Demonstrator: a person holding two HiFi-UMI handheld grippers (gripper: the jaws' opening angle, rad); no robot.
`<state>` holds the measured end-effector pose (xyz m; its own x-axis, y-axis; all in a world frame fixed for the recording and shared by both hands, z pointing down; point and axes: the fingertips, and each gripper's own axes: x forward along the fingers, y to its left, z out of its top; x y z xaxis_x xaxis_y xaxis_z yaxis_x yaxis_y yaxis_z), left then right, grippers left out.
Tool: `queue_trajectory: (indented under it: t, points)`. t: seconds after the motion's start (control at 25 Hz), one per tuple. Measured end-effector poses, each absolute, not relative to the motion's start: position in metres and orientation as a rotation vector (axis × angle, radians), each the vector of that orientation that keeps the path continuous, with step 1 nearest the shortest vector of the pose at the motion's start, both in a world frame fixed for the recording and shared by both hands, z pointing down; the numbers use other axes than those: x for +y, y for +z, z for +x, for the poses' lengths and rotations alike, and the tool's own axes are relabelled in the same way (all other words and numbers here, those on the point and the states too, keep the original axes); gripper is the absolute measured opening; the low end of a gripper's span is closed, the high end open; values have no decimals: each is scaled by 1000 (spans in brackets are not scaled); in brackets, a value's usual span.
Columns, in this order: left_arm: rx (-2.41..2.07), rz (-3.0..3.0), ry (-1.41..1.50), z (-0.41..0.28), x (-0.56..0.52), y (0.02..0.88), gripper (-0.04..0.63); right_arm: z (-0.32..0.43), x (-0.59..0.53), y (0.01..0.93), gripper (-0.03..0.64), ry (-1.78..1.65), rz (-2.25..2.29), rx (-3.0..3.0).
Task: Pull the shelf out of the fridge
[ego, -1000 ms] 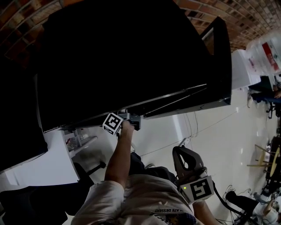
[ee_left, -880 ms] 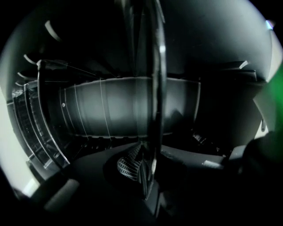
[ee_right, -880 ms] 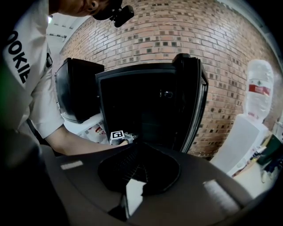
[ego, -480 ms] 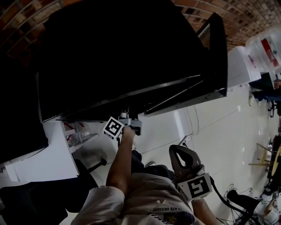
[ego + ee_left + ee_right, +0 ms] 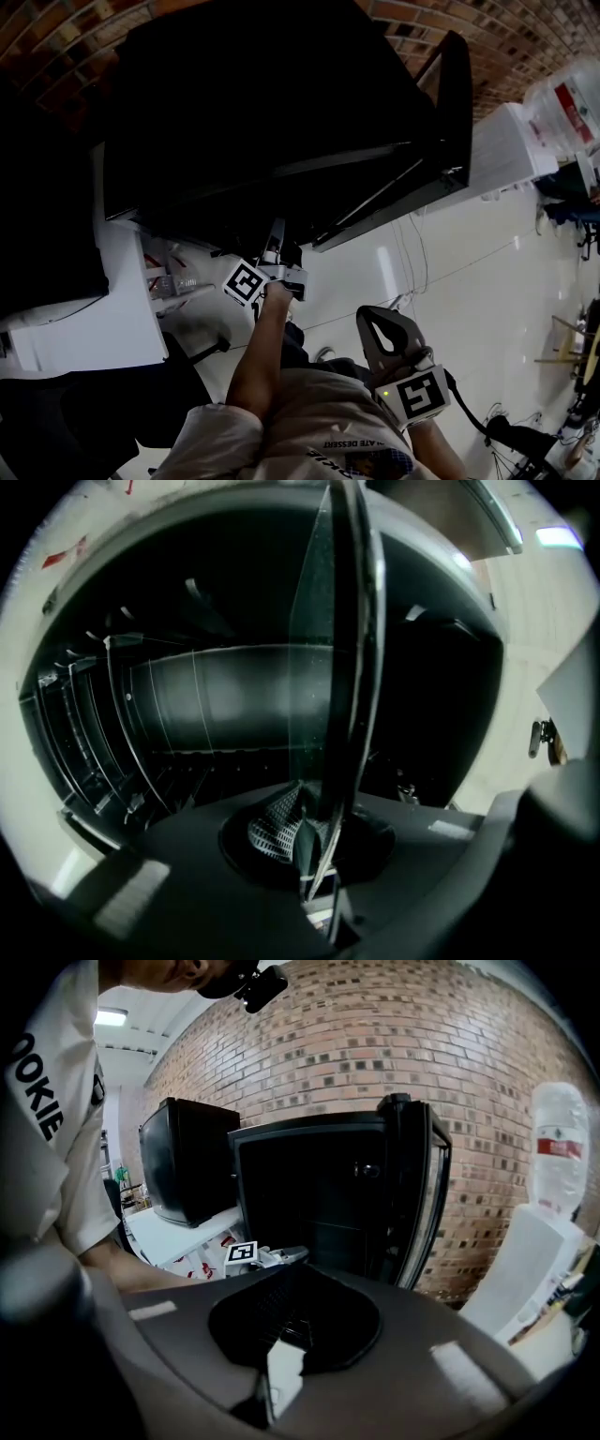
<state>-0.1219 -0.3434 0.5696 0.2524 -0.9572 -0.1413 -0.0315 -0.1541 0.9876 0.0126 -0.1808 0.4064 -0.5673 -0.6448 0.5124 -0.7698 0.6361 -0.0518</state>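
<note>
The black fridge (image 5: 281,94) stands with its door (image 5: 452,112) swung open to the right. My left gripper (image 5: 275,246) reaches into the fridge's mouth, with its marker cube just outside. In the left gripper view the glass shelf (image 5: 339,667) runs edge-on away from the jaws. My left gripper (image 5: 314,834) is closing on the shelf's front edge, and its pads press on it. My right gripper (image 5: 382,326) hangs back by the person's body, shut and holding nothing. The right gripper view shows the fridge (image 5: 319,1194), its door (image 5: 420,1194) and the left gripper (image 5: 272,1256).
A white counter (image 5: 122,323) with small items (image 5: 173,281) lies left of the fridge. A second black appliance (image 5: 187,1162) sits on a white table. A water dispenser with a bottle (image 5: 558,1143) stands at the right. Cables (image 5: 422,267) trail over the glossy floor.
My left gripper has come back toward the person and a little down, keeping its hold at the fridge's mouth. The right gripper has barely moved.
</note>
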Motion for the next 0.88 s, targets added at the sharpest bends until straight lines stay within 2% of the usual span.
queue_trajectory:
  t: [0.88]
  points:
    - [-895, 1623, -1143, -89, -182, 446, 14, 51, -116, 344, 5, 190, 1131, -2636]
